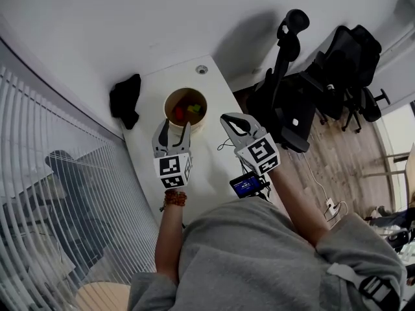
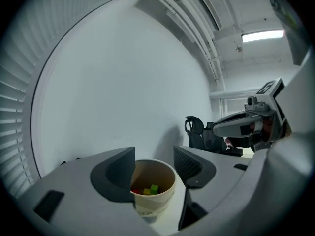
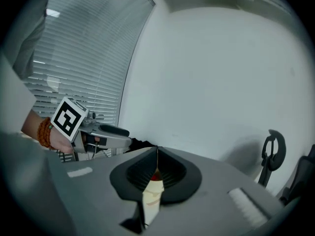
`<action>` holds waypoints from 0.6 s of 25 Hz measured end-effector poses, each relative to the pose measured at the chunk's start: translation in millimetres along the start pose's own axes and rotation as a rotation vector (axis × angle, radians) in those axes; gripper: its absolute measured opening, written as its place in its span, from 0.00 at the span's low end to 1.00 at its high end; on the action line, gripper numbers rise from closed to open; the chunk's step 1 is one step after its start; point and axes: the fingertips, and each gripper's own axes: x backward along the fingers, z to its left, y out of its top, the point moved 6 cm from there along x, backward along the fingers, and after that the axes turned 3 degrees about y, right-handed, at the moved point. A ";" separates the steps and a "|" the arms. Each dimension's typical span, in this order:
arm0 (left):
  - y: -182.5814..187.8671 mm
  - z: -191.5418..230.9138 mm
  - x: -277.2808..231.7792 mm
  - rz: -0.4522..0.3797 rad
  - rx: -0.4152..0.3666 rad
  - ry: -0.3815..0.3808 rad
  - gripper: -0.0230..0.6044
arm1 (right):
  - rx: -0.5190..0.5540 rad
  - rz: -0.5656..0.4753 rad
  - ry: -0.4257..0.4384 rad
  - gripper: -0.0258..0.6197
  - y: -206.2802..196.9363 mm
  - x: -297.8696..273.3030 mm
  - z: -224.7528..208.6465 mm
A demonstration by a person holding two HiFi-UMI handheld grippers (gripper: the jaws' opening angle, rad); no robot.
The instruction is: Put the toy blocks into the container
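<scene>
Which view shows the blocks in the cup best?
Head view: it looks down into the cup, showing red and green blocks. Left gripper view catches only a few over the rim; right gripper view shows a sliver between shut fingers.

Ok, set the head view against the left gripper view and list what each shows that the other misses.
Head view only: the person's beaded bracelet, a small blue-screened device and the wooden floor. Left gripper view only: a lit ceiling lamp. Both: the container with coloured blocks inside, the open left gripper, the right gripper and black office chairs.
</scene>
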 end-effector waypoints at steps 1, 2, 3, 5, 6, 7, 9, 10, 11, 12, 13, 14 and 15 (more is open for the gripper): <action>2.1 -4.7 1.3 -0.009 -0.001 -0.001 0.42 | 0.029 -0.025 -0.010 0.06 6.2 0.9 3.0; 3.2 -8.9 2.2 -0.016 -0.003 -0.001 0.39 | 0.061 -0.046 -0.022 0.06 11.4 1.4 5.6; 3.4 -12.4 2.9 -0.021 -0.006 0.000 0.34 | 0.091 -0.064 -0.034 0.06 15.1 1.6 7.9; 2.6 -16.5 4.6 -0.030 -0.016 0.009 0.15 | 0.132 -0.091 -0.048 0.06 19.1 1.4 12.2; 2.3 -17.5 5.7 -0.036 -0.020 0.012 0.07 | 0.142 -0.100 -0.051 0.06 20.0 1.4 14.1; 2.1 -18.2 6.6 -0.041 -0.021 0.012 0.06 | 0.147 -0.105 -0.053 0.06 20.2 1.8 15.4; 0.8 -19.1 6.7 -0.041 -0.016 0.006 0.06 | 0.146 -0.108 -0.055 0.06 19.0 3.1 15.8; -0.7 -19.2 6.0 -0.037 -0.014 0.004 0.06 | 0.144 -0.106 -0.056 0.06 17.7 3.7 15.2; -2.4 -19.1 5.1 -0.032 -0.013 0.003 0.06 | 0.144 -0.103 -0.060 0.06 16.0 4.3 14.3; -3.9 -18.9 4.6 -0.027 -0.014 0.004 0.06 | 0.147 -0.099 -0.066 0.06 14.3 4.8 13.3; -5.3 -18.8 4.8 -0.021 -0.015 0.005 0.06 | 0.150 -0.094 -0.075 0.06 12.6 5.4 12.4; -6.8 -19.2 5.5 -0.014 -0.015 0.007 0.06 | 0.153 -0.088 -0.084 0.06 10.6 6.1 11.6; -8.4 -20.3 6.4 -0.006 -0.017 0.009 0.06 | 0.156 -0.082 -0.091 0.06 8.8 7.1 10.6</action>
